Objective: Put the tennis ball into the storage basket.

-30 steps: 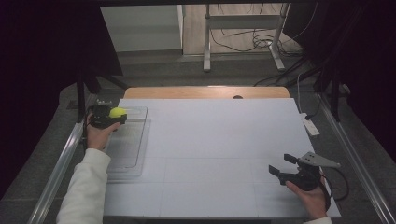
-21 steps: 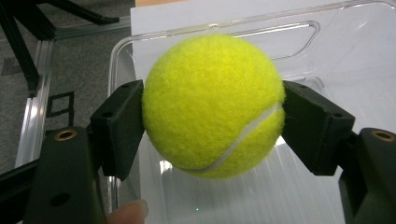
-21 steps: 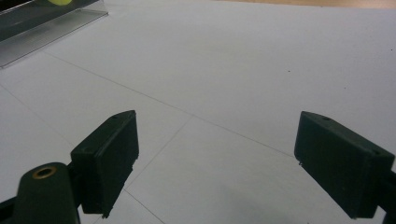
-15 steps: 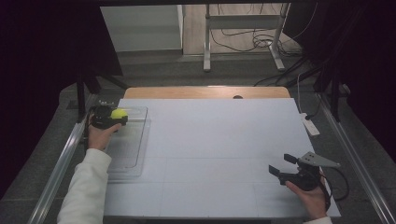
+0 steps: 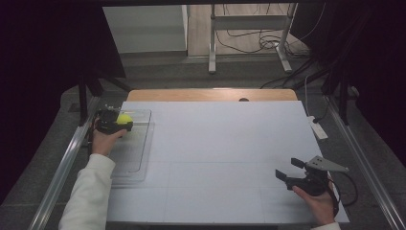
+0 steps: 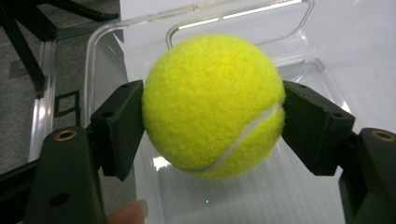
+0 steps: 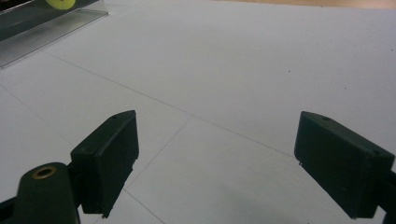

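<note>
A fuzzy yellow-green tennis ball [image 6: 212,105], crossed by one curving white seam, sits between the matt black jaws of the left gripper [image 6: 212,121] — the brightest colour in the room. Under it lies a clear, colourless plastic tray [image 5: 129,158], its rim catching white glints. The pale blue-white table sheet [image 5: 225,143] carries a faint grid of thin grey lines; beyond its far edge runs a strip of light brown wood [image 5: 210,94]. The black right gripper [image 5: 289,171] is topped by a grey three-cornered plate. The sleeve [image 5: 88,196] is white — the floor grey, the surroundings dark.
</note>
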Demonstrator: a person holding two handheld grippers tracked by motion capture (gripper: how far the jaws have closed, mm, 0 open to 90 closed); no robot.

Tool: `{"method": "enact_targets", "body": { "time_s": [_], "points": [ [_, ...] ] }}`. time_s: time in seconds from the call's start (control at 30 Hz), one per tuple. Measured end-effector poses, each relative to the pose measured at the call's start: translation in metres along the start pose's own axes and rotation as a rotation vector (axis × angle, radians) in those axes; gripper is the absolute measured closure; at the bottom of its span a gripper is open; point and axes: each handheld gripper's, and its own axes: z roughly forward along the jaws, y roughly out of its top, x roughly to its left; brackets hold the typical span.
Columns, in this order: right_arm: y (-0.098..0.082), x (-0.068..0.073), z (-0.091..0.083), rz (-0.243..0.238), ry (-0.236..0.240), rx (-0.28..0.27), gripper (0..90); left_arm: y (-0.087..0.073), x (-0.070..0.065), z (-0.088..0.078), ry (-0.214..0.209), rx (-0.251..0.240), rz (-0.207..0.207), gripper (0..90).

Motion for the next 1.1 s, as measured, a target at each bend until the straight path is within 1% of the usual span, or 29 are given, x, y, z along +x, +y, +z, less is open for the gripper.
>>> {"method": "enact_targets", "body": {
  "time_s": [0.13, 0.3, 0.43, 0.53, 0.67, 0.73, 0.8, 0.83, 0.9, 1.07, 1.1],
  "points": [
    [-0.0001, -0.0001, 0.0003, -0.001, 0.000, 0.002, 13.9, -0.0002, 0.0008, 0.0024, 0.001, 0.023, -0.006, 26.9],
    [-0.0001, -0.0002, 0.0003, 0.000, 0.000, 0.001, 13.9, 0.0001, 0.0004, 0.0036, 0.002, 0.035, -0.010, 26.7],
    [-0.0001, -0.0001, 0.0004, -0.001, 0.000, 0.002, 13.9, 0.0003, -0.0017, 0.0053, 0.014, 0.050, 0.002, 26.6],
    [-0.0001, -0.0001, 0.0003, -0.001, 0.000, 0.001, 13.9, 0.0005, -0.0026, 0.0061, 0.020, 0.063, 0.022, 26.5],
    [-0.0001, -0.0002, 0.0005, 0.000, 0.000, 0.002, 13.9, 0.0006, -0.0033, 0.0070, 0.017, 0.069, 0.021, 26.4],
    [-0.0001, -0.0002, 0.0004, 0.000, 0.000, 0.002, 13.9, 0.0006, -0.0041, 0.0079, 0.013, 0.080, 0.022, 26.3],
    [-0.0001, -0.0003, 0.0003, 0.000, 0.000, 0.001, 13.9, 0.0005, -0.0046, 0.0084, 0.018, 0.085, 0.029, 26.2],
    [-0.0001, -0.0003, 0.0002, 0.000, 0.000, 0.001, 13.9, 0.0005, -0.0050, 0.0083, 0.024, 0.084, 0.032, 26.1],
    [-0.0001, -0.0003, 0.0002, -0.001, 0.000, 0.001, 13.9, 0.0010, -0.0043, 0.0075, 0.016, 0.076, 0.026, 26.7],
    [0.0000, -0.0004, 0.0003, -0.001, 0.000, 0.001, 13.9, 0.0008, -0.0038, 0.0072, 0.012, 0.076, 0.026, 26.5],
    [0.0000, -0.0004, 0.0004, -0.001, 0.000, 0.001, 13.9, 0.0008, -0.0040, 0.0069, 0.009, 0.068, 0.024, 25.5]
  ]
}}
